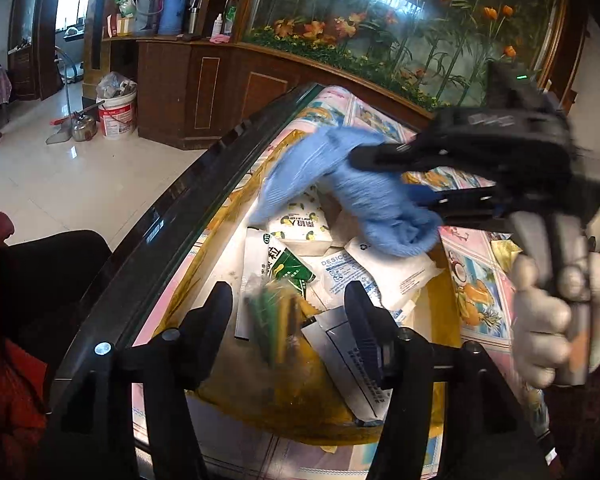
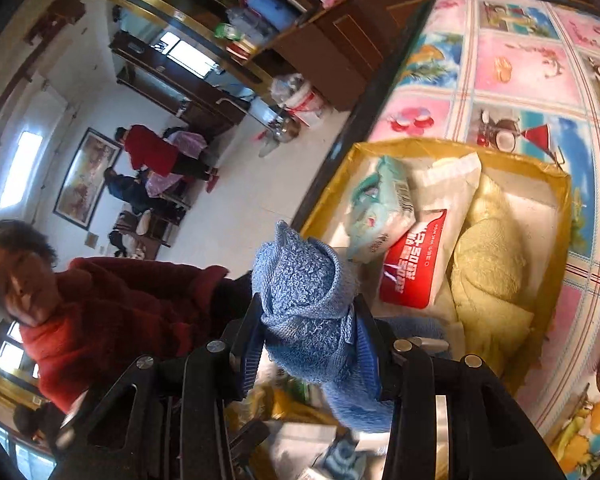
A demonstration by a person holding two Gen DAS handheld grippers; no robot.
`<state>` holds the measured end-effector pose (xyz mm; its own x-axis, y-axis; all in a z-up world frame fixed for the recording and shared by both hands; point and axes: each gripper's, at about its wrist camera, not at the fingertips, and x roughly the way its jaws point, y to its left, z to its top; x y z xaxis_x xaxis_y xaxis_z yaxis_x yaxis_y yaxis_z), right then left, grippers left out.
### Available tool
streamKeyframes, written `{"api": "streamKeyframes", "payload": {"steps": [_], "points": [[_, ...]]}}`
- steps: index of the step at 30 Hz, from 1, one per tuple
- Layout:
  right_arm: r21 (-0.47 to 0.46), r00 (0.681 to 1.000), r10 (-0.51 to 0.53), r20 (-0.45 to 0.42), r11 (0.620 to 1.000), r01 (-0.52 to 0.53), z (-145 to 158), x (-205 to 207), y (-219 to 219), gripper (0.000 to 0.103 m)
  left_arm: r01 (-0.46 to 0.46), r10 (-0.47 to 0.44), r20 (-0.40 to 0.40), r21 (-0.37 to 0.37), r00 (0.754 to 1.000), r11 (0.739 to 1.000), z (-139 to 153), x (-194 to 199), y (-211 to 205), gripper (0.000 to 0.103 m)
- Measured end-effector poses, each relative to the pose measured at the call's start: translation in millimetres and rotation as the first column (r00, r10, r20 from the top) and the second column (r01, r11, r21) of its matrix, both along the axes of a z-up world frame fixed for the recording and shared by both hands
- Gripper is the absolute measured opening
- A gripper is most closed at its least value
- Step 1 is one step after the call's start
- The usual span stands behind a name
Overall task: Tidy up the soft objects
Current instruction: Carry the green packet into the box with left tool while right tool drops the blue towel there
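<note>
The right gripper (image 2: 306, 344) was clamped on a blue towel (image 2: 304, 308), its two blue-padded fingers (image 2: 247, 354) pressed against the bunched cloth from either side. In the left wrist view the same right gripper (image 1: 384, 180) entered from three o'clock, carried by a hand in a white glove (image 1: 552, 320) at about four o'clock, and the blue towel (image 1: 352, 188) hung from it in a blurred sweep above a yellow-lined box (image 1: 260, 400).

That box sat on the bench (image 1: 480, 280), which wore a pink and blue patterned cover. Inside it lay a white desiccant packet (image 1: 380, 276), a green and white sachet (image 1: 288, 268) and a small lemon-printed pack (image 1: 300, 224), all just under the towel.

The left gripper (image 1: 288, 312) hovered at six o'clock of its own view, over the box, its fingers spread wide and holding nothing.

In the right wrist view a second yellow-lined box (image 2: 556, 208) lay toward two o'clock from the towel, on the bench (image 2: 520, 64). It held a pale yellow cloth (image 2: 488, 264), a red and white wet-wipe pack (image 2: 416, 260) and a mint-green tissue pack (image 2: 376, 216), packed side by side and touching. The towel was apart from that box, nearer the camera.

A person in a red sweater (image 2: 112, 312) stood at nine o'clock.
</note>
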<state>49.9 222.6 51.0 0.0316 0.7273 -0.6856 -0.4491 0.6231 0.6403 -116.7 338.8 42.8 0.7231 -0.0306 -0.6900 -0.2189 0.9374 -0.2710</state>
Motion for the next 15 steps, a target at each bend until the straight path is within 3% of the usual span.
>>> {"api": "streamKeyframes", "payload": {"steps": [7,12,15], "points": [[-0.051,1.0,-0.017,0.003,0.999,0.017,-21,10,13,0.047,0.003,-0.003,0.033,-0.006,0.999,1.0,9,-9,-1,0.063],[-0.052,0.993,-0.006,0.114,0.999,0.012,12,1,2,0.054,-0.011,0.011,0.027,-0.013,1.0,1.0,15,-11,-5,0.066],[-0.022,0.981,-0.028,0.189,0.999,0.032,38,-11,-23,0.067,-0.024,0.024,0.026,-0.02,0.999,1.0,20,-13,-8,0.073]]}}
